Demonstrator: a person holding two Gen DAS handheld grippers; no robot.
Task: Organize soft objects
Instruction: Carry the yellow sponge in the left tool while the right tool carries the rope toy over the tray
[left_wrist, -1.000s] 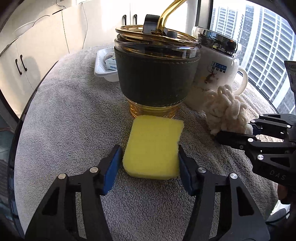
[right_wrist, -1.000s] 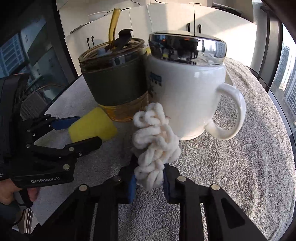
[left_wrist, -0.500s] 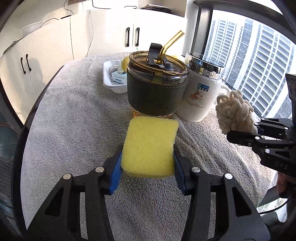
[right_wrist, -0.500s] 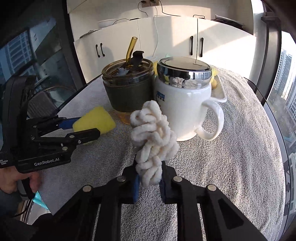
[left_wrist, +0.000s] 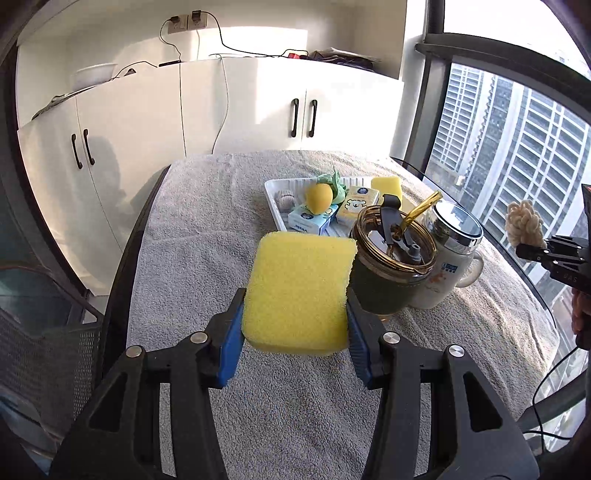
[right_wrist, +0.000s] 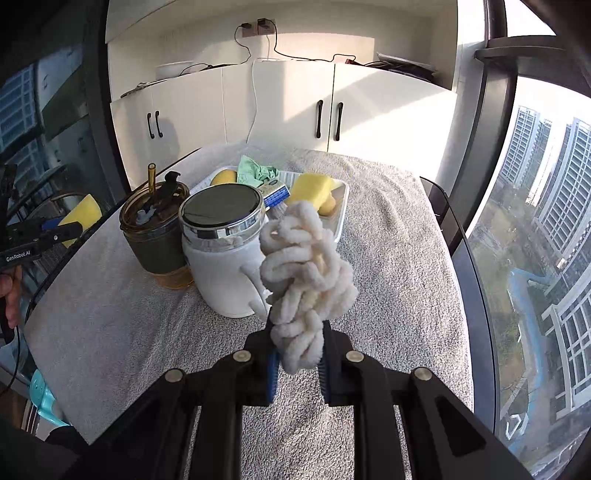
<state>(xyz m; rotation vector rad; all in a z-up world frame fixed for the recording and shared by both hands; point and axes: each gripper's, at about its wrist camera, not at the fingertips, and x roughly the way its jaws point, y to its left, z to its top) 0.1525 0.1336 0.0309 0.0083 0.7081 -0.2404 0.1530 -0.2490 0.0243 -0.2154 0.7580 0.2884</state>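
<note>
1. The left gripper (left_wrist: 294, 325) pinches a yellow sponge (left_wrist: 301, 291) across its near end, one blue pad on each flank. The foam bulges slightly past the pads, so the squeeze looks firm enough to carry it without crushing it flat.

2. The sponge hangs clear of the grey towel (left_wrist: 207, 236) covering the table, with most of its body reaching forward past the fingertips. Gripping the near end leaves the far end free, which I judge handy for laying it down first.

3. The right gripper (right_wrist: 298, 356) is pressed nearly together on a cream knotted rope toy (right_wrist: 304, 273), clamping its lower strands. The rest of the bundle stands up above the jaws, also off the towel.

4. Ahead of both grippers stand an amber tumbler (left_wrist: 391, 266) with a dark sleeve and a white lidded mug (right_wrist: 225, 251), just beside each other. They sit between the held items and the tray, so carrying high seems meant to pass over them.

5. Beyond them lies a white tray (right_wrist: 341, 212), already holding another yellow sponge (right_wrist: 312, 188), a green cloth (right_wrist: 255, 170), a yellow rounded piece and small boxes. It is probably the collecting place for the soft things; free room looks limited, mostly at the near edge.
</note>
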